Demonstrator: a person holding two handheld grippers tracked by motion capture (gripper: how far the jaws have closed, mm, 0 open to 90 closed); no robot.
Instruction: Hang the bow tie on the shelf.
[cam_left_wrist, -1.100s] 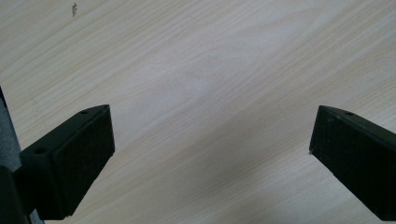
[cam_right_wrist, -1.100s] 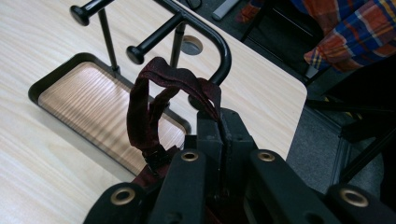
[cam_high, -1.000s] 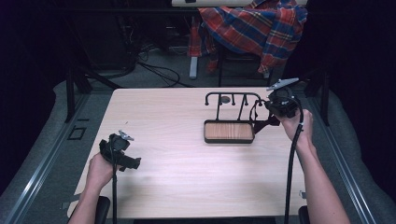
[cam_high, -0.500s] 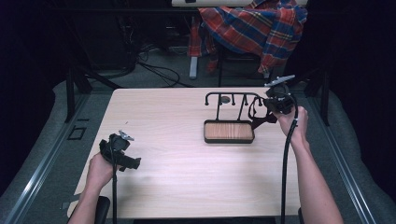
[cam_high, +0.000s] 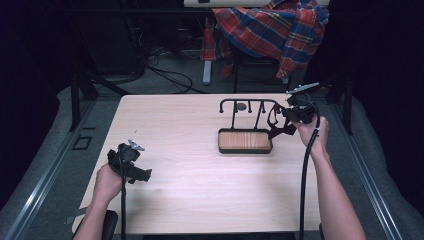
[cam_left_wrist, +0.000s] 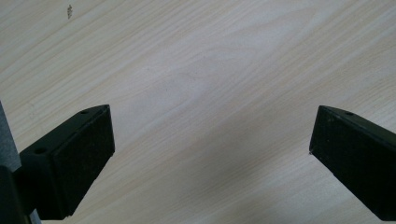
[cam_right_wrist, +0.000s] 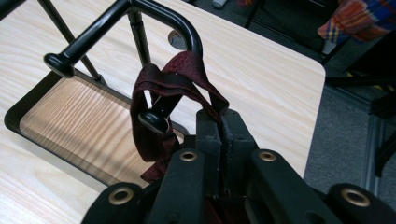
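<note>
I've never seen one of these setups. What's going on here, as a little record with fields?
surface: light wooden table
rack: black metal rack with a wooden base tray
cloth: dark red fabric strip looped around a rack hook
right tool: shut on the fabric strip
left tool: open over bare table
background: plaid cloth behind the table

Light wood table (cam_high: 175, 200), rounded corners, grain runs diagonally in the left gripper view, with a small dark speck (cam_left_wrist: 69, 10) near the top left. Round hole (cam_high: 241, 106) in the tabletop near the far edge. Red-blue plaid cloth (cam_high: 280, 30) draped over dark furniture behind the table. Black cables (cam_high: 170, 75) on the grey carpet floor (cam_high: 50, 165). Metal rail (cam_high: 40, 195) along the floor on the left.
</note>
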